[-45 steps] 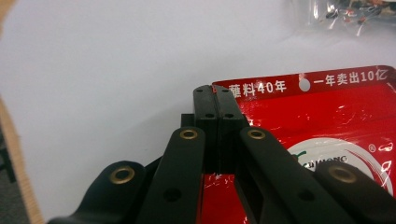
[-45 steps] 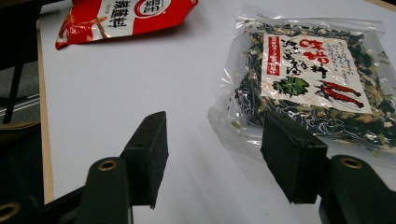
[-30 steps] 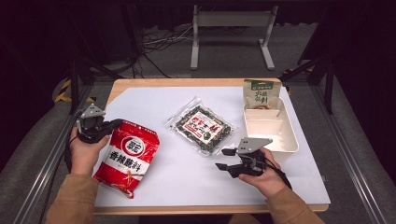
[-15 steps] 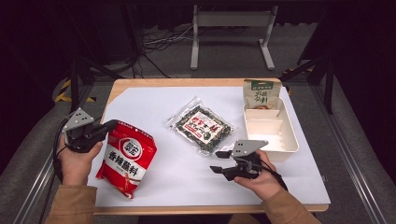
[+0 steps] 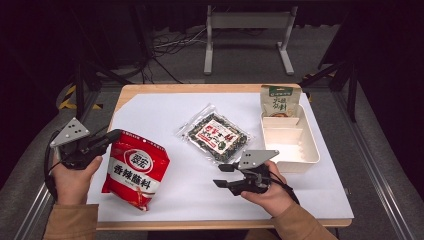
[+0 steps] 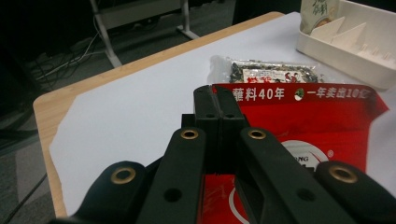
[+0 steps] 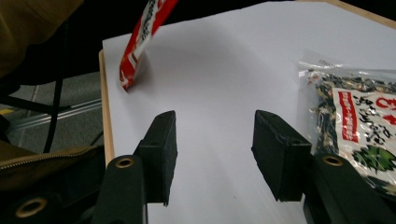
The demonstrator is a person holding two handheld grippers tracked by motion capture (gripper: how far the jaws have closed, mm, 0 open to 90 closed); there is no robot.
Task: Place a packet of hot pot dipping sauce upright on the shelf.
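The left gripper [image 5: 111, 137] has its jaws clamped on the top edge of the red seasoning bag [image 5: 134, 169], lifting that far-left corner while the bag's near end rests on the table [image 5: 165, 107]. The bag's long axis runs near to far. The right gripper [image 5: 222, 175] has been closing, with nothing between its jaws, pointing left toward the bag, well apart from it.

I see the white table cover [image 5: 165, 112] lit evenly from above against a dark room; shadows are soft. In both gripper views the near black jaws blur, and far edges soften.
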